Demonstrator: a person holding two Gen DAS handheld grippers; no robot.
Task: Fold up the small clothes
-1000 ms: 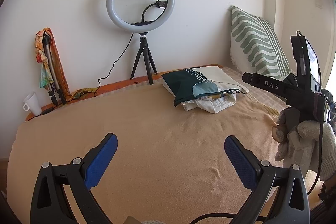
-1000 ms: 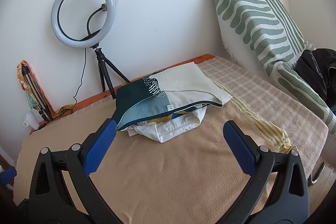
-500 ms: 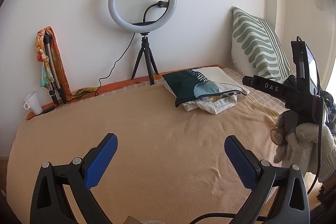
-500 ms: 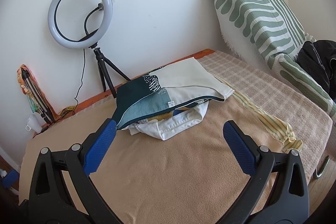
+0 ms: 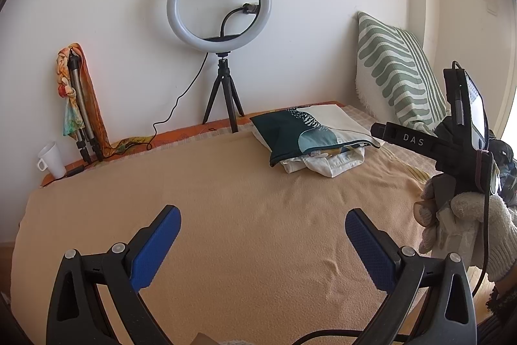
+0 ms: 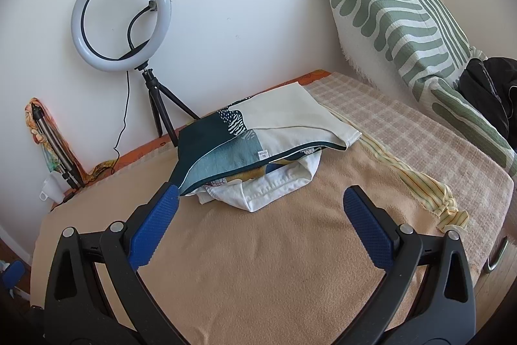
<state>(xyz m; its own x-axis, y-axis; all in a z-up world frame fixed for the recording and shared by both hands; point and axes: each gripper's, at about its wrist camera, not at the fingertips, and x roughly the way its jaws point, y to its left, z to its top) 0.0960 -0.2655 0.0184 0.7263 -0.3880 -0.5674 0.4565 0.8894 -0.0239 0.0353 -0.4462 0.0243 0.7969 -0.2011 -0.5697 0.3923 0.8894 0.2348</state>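
So we've got both grippers hovering over the bed (image 5: 226, 215), which has a peach blanket (image 6: 274, 264) spread across it. The left gripper (image 5: 263, 235) has its jaws spread wide with nothing between them, same deal with the right gripper (image 6: 258, 215), jaws wide and empty.

Only container we can spot is a white mug (image 5: 51, 156) at the far left edge by the wall, and we can't see inside it from here.

The small clothes are in a stack (image 6: 258, 151) toward the far side of the bed, right of centre. On top there's a dark teal and cream patterned piece (image 6: 226, 138), folded flat, and under it a white garment (image 6: 268, 186) pokes out on the near side. In the right wrist view the stack sits just beyond the jaws, with the left blue pad overlapping its near left corner.

Around it: a ring light on a small tripod (image 5: 219, 21) stands at the wall just left of the stack, cable trailing left. A folded tripod wrapped in a colourful scarf (image 5: 77, 102) leans at the far left. A green striped pillow (image 6: 394, 21) is propped on the right, with a yellow striped cloth (image 6: 420, 183) lying near the bed's right edge. In the left wrist view, a gloved hand (image 5: 468, 225) holds the right gripper at the right.
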